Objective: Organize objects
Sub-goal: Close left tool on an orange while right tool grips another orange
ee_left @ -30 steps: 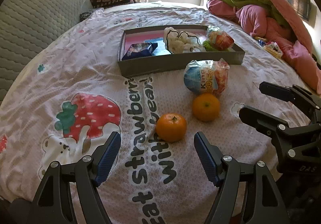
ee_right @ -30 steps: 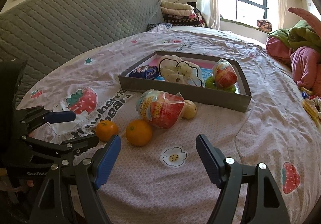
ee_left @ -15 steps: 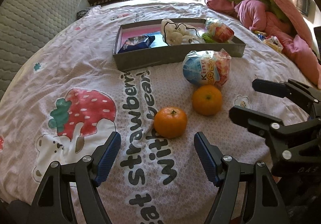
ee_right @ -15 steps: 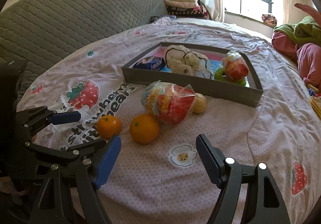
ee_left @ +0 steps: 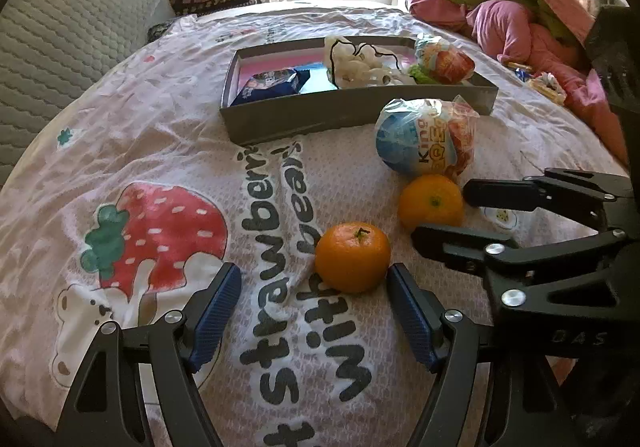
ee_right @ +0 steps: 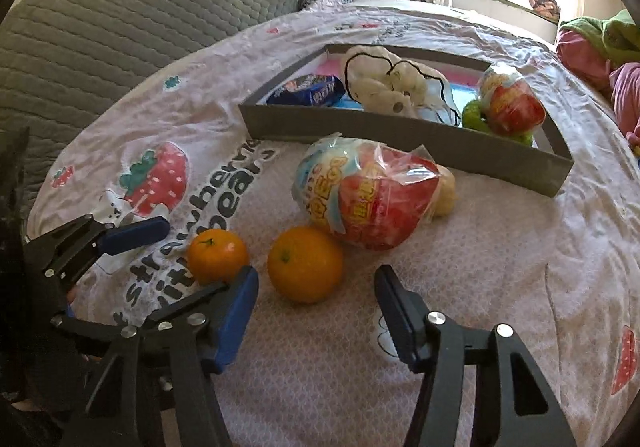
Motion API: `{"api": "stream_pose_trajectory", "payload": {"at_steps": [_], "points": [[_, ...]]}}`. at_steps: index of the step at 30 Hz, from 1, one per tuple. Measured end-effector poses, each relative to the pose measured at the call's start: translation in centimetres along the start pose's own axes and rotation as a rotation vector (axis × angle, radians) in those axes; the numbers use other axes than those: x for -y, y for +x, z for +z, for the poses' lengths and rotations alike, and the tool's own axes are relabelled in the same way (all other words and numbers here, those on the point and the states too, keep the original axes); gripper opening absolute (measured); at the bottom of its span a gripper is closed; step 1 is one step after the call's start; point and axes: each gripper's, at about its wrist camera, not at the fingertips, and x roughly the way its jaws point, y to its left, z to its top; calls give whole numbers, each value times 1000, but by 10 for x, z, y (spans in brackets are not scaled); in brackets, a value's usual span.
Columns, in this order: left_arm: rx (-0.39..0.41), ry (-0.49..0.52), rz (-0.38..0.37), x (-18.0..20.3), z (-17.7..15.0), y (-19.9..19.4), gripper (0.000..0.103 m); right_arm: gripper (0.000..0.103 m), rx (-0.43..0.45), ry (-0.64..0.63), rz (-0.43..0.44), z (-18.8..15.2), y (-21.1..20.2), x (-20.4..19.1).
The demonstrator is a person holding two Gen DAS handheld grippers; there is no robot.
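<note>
Two oranges lie on the strawberry-print bedspread in front of a grey tray point(ee_left: 304, 123) point(ee_right: 400, 135). The smaller mandarin point(ee_left: 352, 257) point(ee_right: 218, 255) sits just ahead of my left gripper point(ee_left: 314, 287), which is open and clear of it. The bigger orange point(ee_left: 432, 203) point(ee_right: 305, 265) lies between the fingers of my right gripper point(ee_right: 316, 283) point(ee_left: 442, 215). Its jaws are closing, with gaps still showing on both sides of the fruit. A wrapped toy egg pack point(ee_left: 424, 139) point(ee_right: 368, 199) lies between the oranges and the tray.
The tray holds a blue snack packet point(ee_left: 272, 81), a white plush bag point(ee_right: 384, 83) and another egg pack point(ee_right: 512, 107) on something green. A pale small fruit point(ee_right: 444, 191) hides behind the front pack. Grey quilted headboard point(ee_right: 140, 19) at left, heaped bedding point(ee_left: 520, 7) at right.
My right gripper has come forward and down around the bigger orange, and its jaws have narrowed. The left gripper has edged a little closer to the mandarin and stays wide.
</note>
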Motion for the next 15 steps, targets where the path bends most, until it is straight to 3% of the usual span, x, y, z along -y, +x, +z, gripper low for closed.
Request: {"api": "stream_pose_trajectory", "payload": {"at_steps": [6,15], "points": [[4,-12,-5,-2,4,6,76,53,4,-1,15,3,5,0],[8,35,-10,9,9,15,64,41,1,2,54,5,10,3]]}}
